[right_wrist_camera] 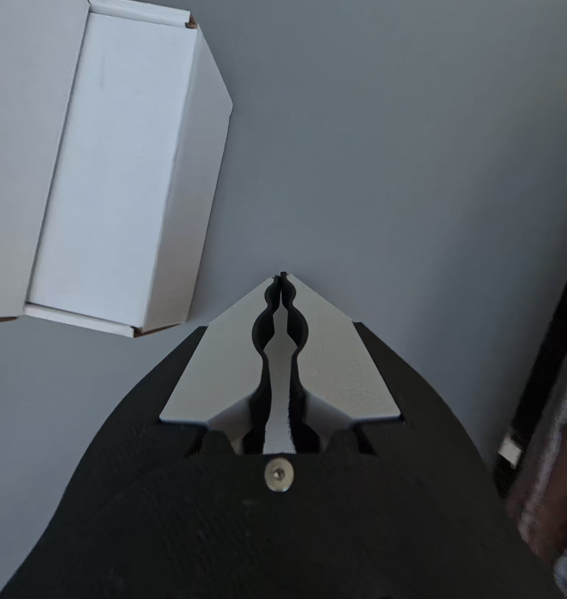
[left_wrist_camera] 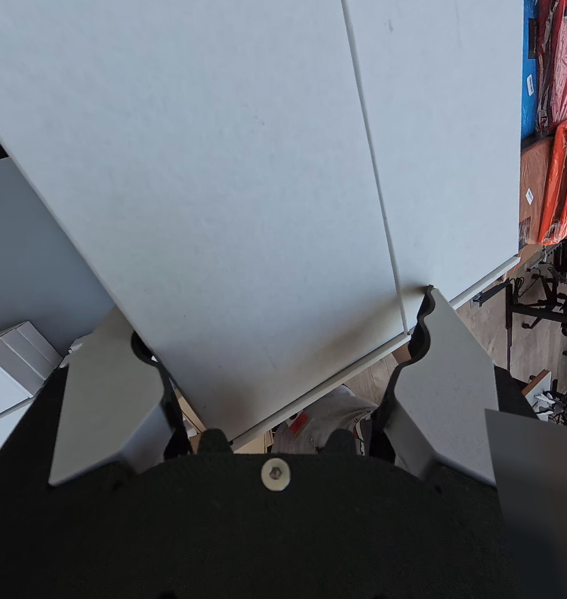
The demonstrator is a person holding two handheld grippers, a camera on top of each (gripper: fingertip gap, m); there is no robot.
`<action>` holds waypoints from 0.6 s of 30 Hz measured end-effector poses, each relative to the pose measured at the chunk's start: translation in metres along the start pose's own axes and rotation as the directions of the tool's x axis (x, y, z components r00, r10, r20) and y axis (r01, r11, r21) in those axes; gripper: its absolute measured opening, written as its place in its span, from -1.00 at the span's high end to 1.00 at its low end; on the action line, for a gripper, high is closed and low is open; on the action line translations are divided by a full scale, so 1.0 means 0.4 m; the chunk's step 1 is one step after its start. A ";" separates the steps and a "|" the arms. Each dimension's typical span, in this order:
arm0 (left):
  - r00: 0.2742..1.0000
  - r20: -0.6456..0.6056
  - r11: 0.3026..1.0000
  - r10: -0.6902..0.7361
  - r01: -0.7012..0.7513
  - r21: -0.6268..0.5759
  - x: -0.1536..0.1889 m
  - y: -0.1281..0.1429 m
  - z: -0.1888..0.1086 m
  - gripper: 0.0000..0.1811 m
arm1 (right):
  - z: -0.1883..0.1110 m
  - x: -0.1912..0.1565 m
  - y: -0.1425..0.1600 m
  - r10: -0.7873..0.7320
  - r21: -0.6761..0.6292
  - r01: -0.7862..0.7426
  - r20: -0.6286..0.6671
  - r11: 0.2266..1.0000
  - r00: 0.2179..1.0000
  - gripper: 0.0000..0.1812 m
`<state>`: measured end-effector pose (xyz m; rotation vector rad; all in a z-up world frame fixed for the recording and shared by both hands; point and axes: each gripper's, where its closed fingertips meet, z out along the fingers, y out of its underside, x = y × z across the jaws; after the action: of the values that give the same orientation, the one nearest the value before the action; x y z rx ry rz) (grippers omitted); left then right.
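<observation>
The left hand-held gripper (left_wrist_camera: 282,327) is held with its fingers wide apart above the near edge of the pale bench (left_wrist_camera: 211,162), nothing gripped; orange and red packets (left_wrist_camera: 564,181) lie at 2 o'clock. The right hand-held gripper (right_wrist_camera: 281,278) is seen with fingertips pressed together, empty, above the bench (right_wrist_camera: 405,162). A white cardboard box (right_wrist_camera: 123,168) lies at 10 o'clock, well apart from it.

matt white cardboard box (right_wrist_camera: 113,168), smooth tabletop (left_wrist_camera: 211,162)

Black tool (right_wrist_camera: 281,275) bodies, pale grey fingers (left_wrist_camera: 450,372), apparently steel screws.
</observation>
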<state>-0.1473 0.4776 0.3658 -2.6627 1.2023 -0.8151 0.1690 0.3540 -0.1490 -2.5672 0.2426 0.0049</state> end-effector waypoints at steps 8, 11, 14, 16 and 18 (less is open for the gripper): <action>1.000 -0.016 1.000 -0.006 0.006 -0.008 -0.002 -0.003 0.004 -0.75 | 0.048 -0.164 -0.009 0.008 -0.035 -0.003 0.156 0.999 0.988 1.00; 1.000 -0.018 1.000 -0.002 0.002 -0.007 -0.001 -0.002 0.004 -0.75 | 0.031 -0.085 -0.023 0.099 0.018 -0.101 0.092 0.995 0.991 1.00; 1.000 -0.019 1.000 0.000 0.000 -0.008 -0.002 0.002 0.003 -0.75 | 0.024 -0.042 -0.046 0.175 0.067 -0.182 0.096 0.981 0.980 1.00; 1.000 -0.020 1.000 0.002 -0.002 -0.003 -0.002 0.002 0.002 -0.75 | 0.036 -0.043 -0.055 0.223 0.069 -0.230 0.097 0.971 0.970 1.00; 1.000 -0.020 1.000 0.001 -0.001 -0.004 -0.003 0.002 0.002 -0.75 | 0.056 -0.129 -0.082 0.219 0.070 -0.239 0.216 0.968 0.951 1.00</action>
<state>-0.1479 0.4777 0.3643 -2.6628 1.2115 -0.8426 0.1250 0.4020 -0.1476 -2.4065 0.4489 0.3379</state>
